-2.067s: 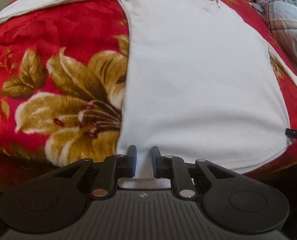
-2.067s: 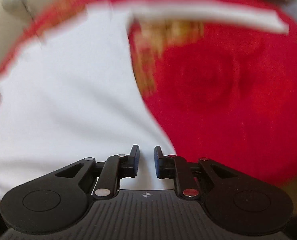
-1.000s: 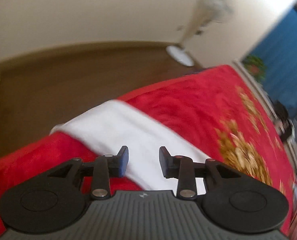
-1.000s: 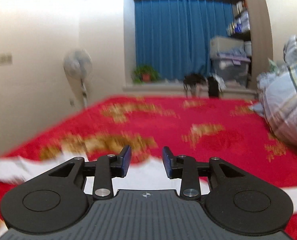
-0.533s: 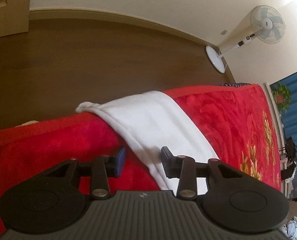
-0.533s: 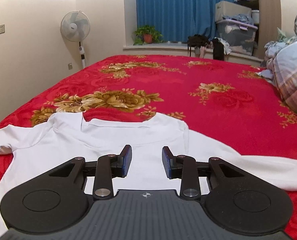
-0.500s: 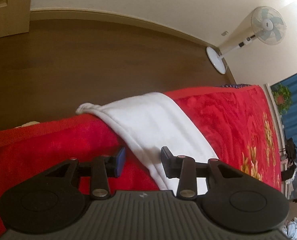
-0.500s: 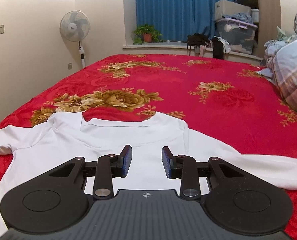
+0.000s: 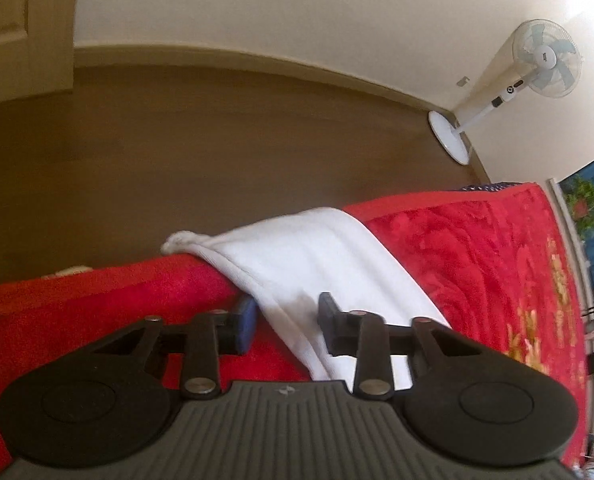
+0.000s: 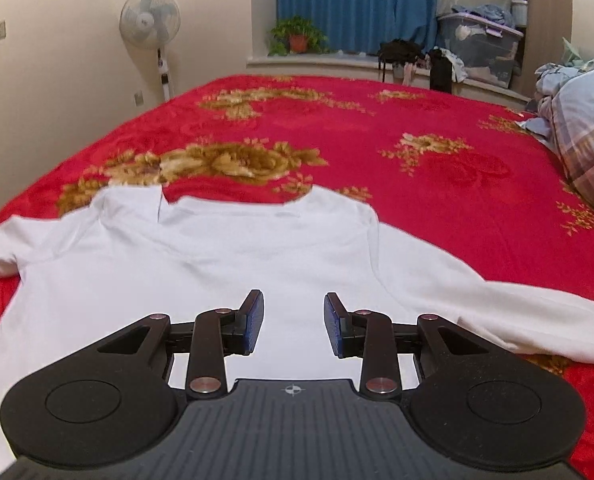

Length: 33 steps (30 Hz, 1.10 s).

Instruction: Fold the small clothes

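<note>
A white long-sleeved shirt [image 10: 217, 264] lies spread flat on the bed's red flowered blanket [image 10: 437, 168], close to the near edge, collar towards the far side of the bed. One sleeve [image 9: 313, 256] runs out to the left side edge of the bed and its cuff droops just over that edge, above the wooden floor [image 9: 177, 152]; the other sleeve [image 10: 517, 316] stretches towards the right side edge.

The shirt looks thin, light and limp: it will sag from any point that lifts it, crease readily, and drag a little on the plush blanket instead of sliding freely. A pinch on a hem or a folded edge should hold better than a pinch on the flat of the cloth, and nothing here is fragile.

The left gripper [image 9: 285, 322] hangs over the left sleeve, its jaws having just been closing; they straddle the sleeve's near edge, cloth between them, yet a clear gap remains and I judge the pads not yet pressing. The right gripper [image 10: 293, 322] hovers above the shirt's body, jaws moderately apart and holding nothing. Good holds would be the sleeve near its cuff and the shoulder seam
</note>
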Tool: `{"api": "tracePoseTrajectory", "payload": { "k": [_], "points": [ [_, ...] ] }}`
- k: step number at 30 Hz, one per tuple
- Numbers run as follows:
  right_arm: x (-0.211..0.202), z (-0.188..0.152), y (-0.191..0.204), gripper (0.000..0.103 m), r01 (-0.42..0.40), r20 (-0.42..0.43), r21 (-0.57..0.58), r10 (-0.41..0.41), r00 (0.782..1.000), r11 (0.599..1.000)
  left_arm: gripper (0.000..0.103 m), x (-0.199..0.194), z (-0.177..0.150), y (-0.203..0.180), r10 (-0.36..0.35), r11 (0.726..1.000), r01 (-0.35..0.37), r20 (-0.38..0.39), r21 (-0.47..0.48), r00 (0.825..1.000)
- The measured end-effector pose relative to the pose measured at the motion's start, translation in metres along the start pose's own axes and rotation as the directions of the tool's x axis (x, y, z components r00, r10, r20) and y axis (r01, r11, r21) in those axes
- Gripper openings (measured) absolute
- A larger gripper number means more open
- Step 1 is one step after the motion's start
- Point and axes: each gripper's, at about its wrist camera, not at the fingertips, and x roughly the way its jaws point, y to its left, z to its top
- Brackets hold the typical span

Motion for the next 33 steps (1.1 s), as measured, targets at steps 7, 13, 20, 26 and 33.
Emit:
{"api": "tracePoseTrajectory", "payload": {
  "k": [7, 13, 20, 26, 33],
  "points": [
    [0.004, -0.003, -0.002, 0.033, 0.002, -0.051, 0.002, -0.002, 0.999, 1.0, 0.004, -0.028, -0.013, -0.045, 0.063, 0.974, -0.103, 0.197, 0.202, 0.978],
    [0.014, -0.006, -0.005, 0.004, -0.019, -0.11, 0.02, 0.021, 0.994, 1.0, 0.004, -0.1, -0.083, -0.137, -0.229, 0.818, -0.051, 0.406, 0.573, 0.885],
    [0.014, -0.007, -0.001, 0.005, -0.101, -0.078, 0.049, 0.105, 0.991, 0.994, 0.019, -0.155, -0.249, -0.216, -0.605, 0.365, 0.457, -0.166, 0.811, 0.778],
    [0.023, -0.01, 0.001, 0.013, -0.136, -0.111, 0.095, 0.147, 0.983, 0.986, 0.039, -0.105, -0.3, -0.23, -0.341, 0.332, 0.594, -0.494, 0.733, 0.8],
    [0.035, -0.012, 0.001, 0.024, -0.175, -0.149, 0.178, 0.202, 0.968, 0.968, 0.04, -0.078, -0.207, -0.218, -0.293, 0.544, 0.295, -0.151, 0.785, 0.944]
  ]
}}
